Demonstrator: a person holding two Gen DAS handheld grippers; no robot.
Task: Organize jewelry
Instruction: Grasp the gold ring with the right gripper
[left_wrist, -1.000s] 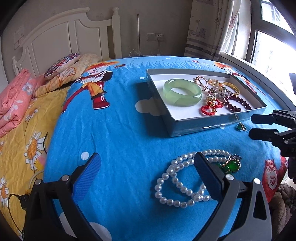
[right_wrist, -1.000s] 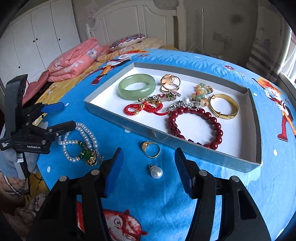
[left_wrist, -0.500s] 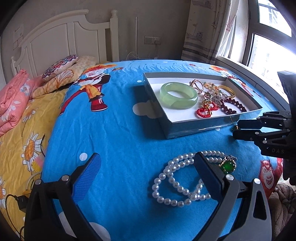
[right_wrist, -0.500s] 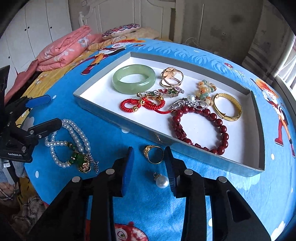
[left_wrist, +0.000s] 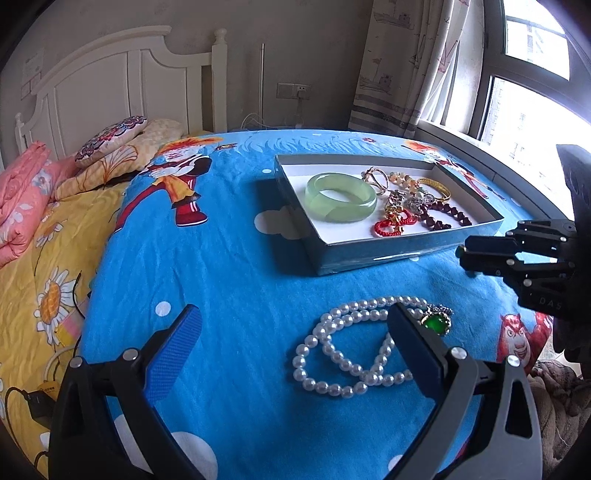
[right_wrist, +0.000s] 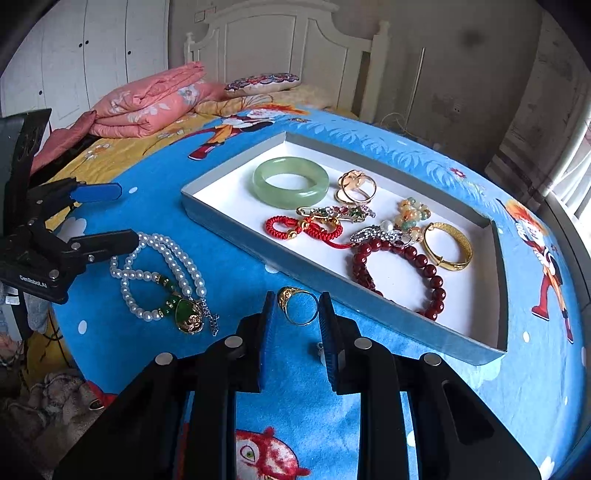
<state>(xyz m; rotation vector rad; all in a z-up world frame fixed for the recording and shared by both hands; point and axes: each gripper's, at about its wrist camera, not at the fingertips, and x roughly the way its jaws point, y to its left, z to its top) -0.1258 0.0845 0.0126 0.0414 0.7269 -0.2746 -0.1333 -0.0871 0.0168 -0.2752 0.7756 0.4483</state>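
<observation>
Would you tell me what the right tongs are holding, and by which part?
The right tongs clamp the gold ring across its band's opposite sides.

A white wooden headboard (left_wrist: 122, 88) stands against the grey wall. Below it lie a folded pink floral quilt (right_wrist: 147, 101) and a round patterned cushion (right_wrist: 264, 82) on a yellow daisy-print sheet (left_wrist: 48, 266). A blue cartoon-print bedspread (left_wrist: 221, 280) covers the bed. A striped curtain (left_wrist: 402, 62) hangs beside the bright window (left_wrist: 532, 92), and white wardrobe doors (right_wrist: 85, 55) fill the far corner.
</observation>
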